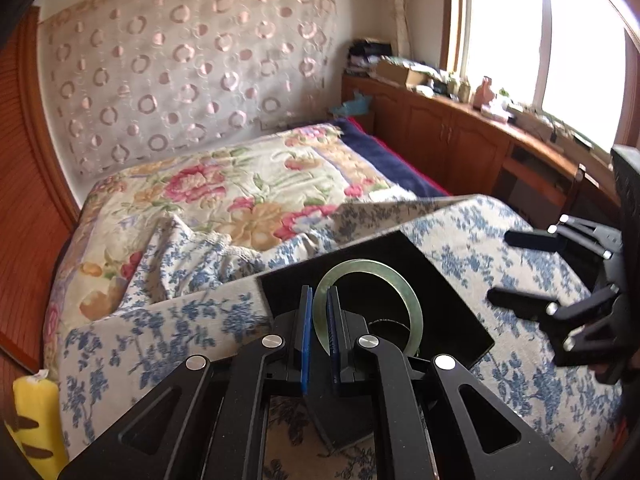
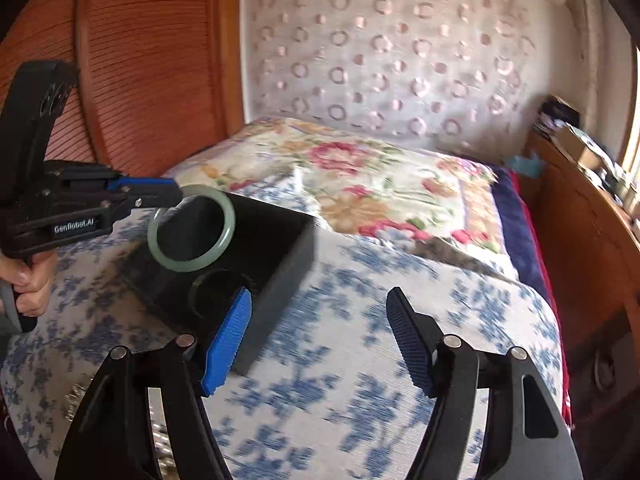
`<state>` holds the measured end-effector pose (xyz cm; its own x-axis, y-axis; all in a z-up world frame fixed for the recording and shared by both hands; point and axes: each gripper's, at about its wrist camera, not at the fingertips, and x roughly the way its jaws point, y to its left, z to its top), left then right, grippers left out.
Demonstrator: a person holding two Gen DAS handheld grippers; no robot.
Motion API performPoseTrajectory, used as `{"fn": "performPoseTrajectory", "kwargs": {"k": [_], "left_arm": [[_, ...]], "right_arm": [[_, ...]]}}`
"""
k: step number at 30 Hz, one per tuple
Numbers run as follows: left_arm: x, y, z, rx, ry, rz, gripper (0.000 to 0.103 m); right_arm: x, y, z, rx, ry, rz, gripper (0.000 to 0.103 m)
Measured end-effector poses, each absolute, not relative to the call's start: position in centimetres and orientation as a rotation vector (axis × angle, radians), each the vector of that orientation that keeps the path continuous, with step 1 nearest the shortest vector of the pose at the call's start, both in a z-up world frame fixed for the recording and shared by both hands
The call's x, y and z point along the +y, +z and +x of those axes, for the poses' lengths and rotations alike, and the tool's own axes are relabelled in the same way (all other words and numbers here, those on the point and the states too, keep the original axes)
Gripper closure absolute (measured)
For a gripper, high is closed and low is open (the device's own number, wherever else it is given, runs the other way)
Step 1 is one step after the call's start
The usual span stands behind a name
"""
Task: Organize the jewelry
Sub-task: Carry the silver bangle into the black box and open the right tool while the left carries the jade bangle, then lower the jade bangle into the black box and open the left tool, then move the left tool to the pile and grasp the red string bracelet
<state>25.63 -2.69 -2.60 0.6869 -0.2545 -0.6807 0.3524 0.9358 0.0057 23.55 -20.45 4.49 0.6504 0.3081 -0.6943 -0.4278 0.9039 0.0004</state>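
Note:
My left gripper is shut on a pale green jade bangle and holds it above an open black jewelry box on the blue-flowered cloth. In the right wrist view the bangle hangs from the left gripper over the box, which has a round black holder inside. My right gripper is open and empty, just right of the box's near corner. It also shows at the right edge of the left wrist view.
The box sits on a cushion covered in blue-flowered cloth on a bed with a flowered quilt. A wooden cabinet with clutter runs under the window at right. A yellow object lies at lower left.

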Motion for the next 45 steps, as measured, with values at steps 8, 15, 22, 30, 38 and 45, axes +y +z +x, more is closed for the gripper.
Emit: {"fn": "performPoseTrajectory", "kwargs": {"k": [8,15,22,30,38,45], "left_arm": [[-4.2,-5.0,26.8,0.809,-0.337,0.204,0.096],[-4.0,-3.8,25.5,0.793,-0.338,0.185,0.089],[-3.9,-2.0,21.4,0.743,-0.353,0.162,0.076],[-2.4,-1.7,15.5,0.725,-0.340,0.150,0.074],[-1.4,-2.2,10.5,0.732,-0.355,0.102,0.066],[-1.1,-4.9,8.4,0.791,-0.383,0.058,0.065]], "right_arm": [[-21.4,4.3,23.0,0.751,0.409,-0.158,0.030],[-21.4,4.4,21.3,0.744,0.392,-0.154,0.026],[-21.7,4.8,18.1,0.723,0.365,-0.132,0.024],[-20.3,4.7,14.4,0.705,0.401,-0.124,0.024],[-19.3,4.0,10.3,0.707,0.408,-0.127,0.024],[-19.0,1.9,8.3,0.745,0.423,-0.120,0.024]]}}
